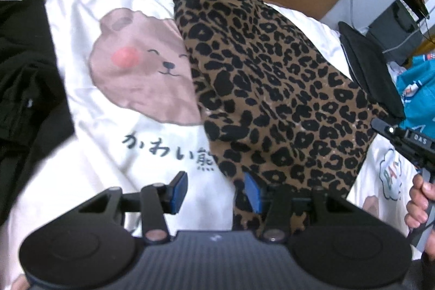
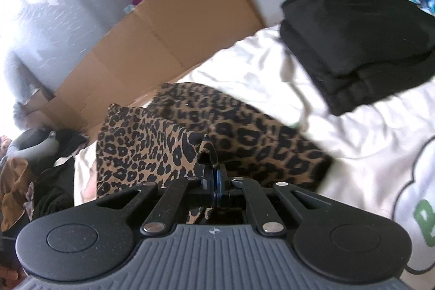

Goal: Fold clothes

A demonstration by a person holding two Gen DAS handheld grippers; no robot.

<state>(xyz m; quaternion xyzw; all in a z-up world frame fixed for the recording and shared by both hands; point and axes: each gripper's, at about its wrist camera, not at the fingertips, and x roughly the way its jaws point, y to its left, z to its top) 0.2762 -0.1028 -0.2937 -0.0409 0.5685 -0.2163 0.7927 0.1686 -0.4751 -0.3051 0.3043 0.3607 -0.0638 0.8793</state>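
Leopard-print garment (image 2: 152,143) in right fingers (image 2: 208,178)

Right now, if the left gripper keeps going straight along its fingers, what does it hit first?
Likely the leopard-print garment, whose edge hangs by the open left gripper. Just beside it lies the white bear-print sheet; depth is unclear.

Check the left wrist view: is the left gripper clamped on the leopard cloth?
No. The left gripper stands open, its blue pads apart, the leopard cloth draped over the right-hand pad only.
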